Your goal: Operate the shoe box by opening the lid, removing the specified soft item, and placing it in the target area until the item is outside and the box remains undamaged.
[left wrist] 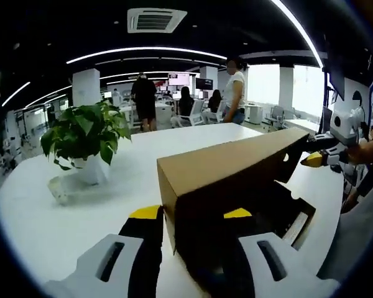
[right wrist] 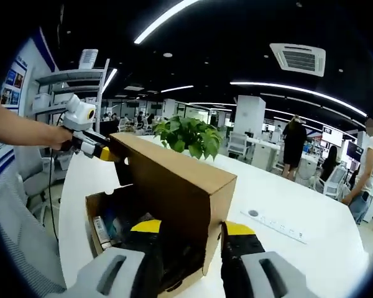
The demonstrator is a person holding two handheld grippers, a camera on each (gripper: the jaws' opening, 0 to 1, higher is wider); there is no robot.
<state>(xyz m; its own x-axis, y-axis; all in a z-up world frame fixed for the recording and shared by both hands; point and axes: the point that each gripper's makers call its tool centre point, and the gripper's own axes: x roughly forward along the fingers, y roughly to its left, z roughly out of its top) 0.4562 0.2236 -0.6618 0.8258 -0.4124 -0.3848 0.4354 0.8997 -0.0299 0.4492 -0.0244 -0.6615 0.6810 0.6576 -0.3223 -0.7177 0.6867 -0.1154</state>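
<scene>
In the left gripper view, a potted plant (left wrist: 87,139) is sitting at about ten o'clock on the white table (left wrist: 43,211). At the centre, the cardboard lid (left wrist: 227,180) of the shoe box (left wrist: 295,217) is standing raised and tilted. Its long axis is running from my left gripper (left wrist: 189,214) at six o'clock away toward three o'clock. My left gripper's jaws are straddling the near short end of the lid, one on each side. I am judging them to be pinching it, though the contact itself is dark.

At three o'clock, my right gripper (left wrist: 315,159) is meeting the far end of the lid. Below the lid, the open box is lying at about four o'clock.

In the right gripper view, my left gripper (right wrist: 105,153) is appearing at nine o'clock against the far end of the lid (right wrist: 174,177). The open box (right wrist: 99,208) is lying at seven o'clock, under the raised lid. My right gripper (right wrist: 189,228) at six o'clock is straddling the near end of the lid in the same way.

So both grippers are equally near the lid, one at each short end. The next move is depending on tipping it clear.

The box's contents are dark and jumbled. I cannot make out the soft item, and no target area is marked.
</scene>
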